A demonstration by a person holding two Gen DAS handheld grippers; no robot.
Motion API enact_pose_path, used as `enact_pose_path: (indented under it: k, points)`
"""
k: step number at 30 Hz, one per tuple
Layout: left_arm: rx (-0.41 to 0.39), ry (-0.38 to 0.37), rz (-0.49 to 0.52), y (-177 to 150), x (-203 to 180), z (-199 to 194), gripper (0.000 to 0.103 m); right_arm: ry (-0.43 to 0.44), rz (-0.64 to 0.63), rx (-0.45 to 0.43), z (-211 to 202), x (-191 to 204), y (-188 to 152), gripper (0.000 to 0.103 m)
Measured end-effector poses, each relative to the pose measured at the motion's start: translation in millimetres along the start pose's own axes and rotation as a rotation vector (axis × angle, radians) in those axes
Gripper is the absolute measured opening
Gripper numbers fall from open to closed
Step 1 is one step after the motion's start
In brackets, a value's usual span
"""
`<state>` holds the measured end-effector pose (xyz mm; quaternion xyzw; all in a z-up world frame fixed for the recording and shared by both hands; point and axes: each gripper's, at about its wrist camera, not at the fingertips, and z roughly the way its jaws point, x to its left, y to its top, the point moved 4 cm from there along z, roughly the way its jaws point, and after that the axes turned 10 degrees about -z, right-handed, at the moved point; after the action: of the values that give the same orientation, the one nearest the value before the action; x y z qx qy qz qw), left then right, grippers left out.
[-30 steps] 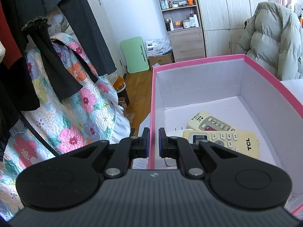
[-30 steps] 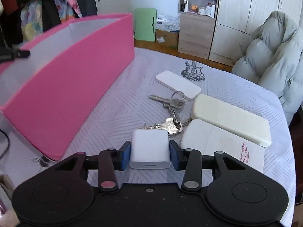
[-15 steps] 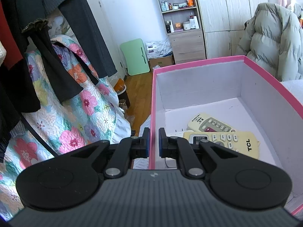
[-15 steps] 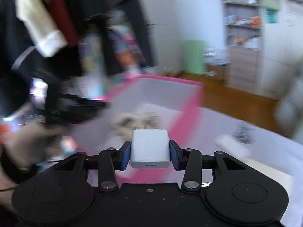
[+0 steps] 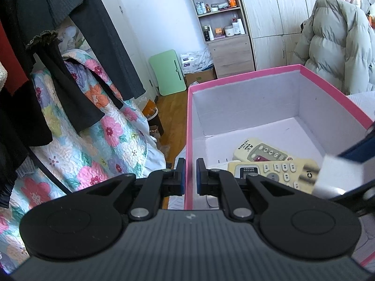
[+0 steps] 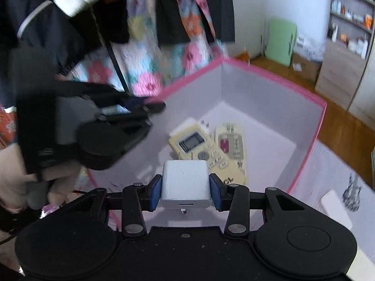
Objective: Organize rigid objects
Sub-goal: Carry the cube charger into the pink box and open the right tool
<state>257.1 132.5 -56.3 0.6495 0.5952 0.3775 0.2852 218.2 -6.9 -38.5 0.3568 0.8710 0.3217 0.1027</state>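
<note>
right gripper (image 6: 186, 190) clamped on white charger (image 6: 185, 183), held above open pink box (image 6: 302, 93) with two remotes (image 6: 211, 146) inside; left gripper (image 5: 190, 173) pinched on box wall, seemingly nothing else between pads

White charger cube (image 6: 185, 182): plain, rounded edges, 2 prongs pointing fwd, port facing cam, held above the pink box (image 6: 276, 79). Box: pink outside & rim, pale inside, open top. In it, 2 cream remotes (image 6: 196, 144) (image 6: 230, 145) flat on floor, side by side, buttons up.
</note>
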Motion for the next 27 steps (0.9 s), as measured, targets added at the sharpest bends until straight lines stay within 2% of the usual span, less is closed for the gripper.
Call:
enact_pose_path:
  k: [3, 8, 19, 23, 27]
  points:
    - [0.000, -0.006, -0.007, 0, 1, 0, 0.007, 0.006, 0.004, 0.037, 13, -2, -4, 0.047]
    - [0.000, -0.008, -0.007, 0, 2, 0, 0.007, -0.071, -0.035, 0.052, 17, 1, -6, 0.048]
    - [-0.008, -0.013, -0.020, 0, 1, -1, 0.007, -0.017, 0.144, -0.100, -77, -43, -34, 0.052]
    - [-0.007, -0.010, -0.018, -1, 1, -1, 0.007, -0.104, 0.217, -0.121, -104, -71, -58, 0.052]
    - [-0.007, -0.011, -0.019, -1, 1, -1, 0.007, -0.183, 0.312, -0.060, -108, -102, -96, 0.052]
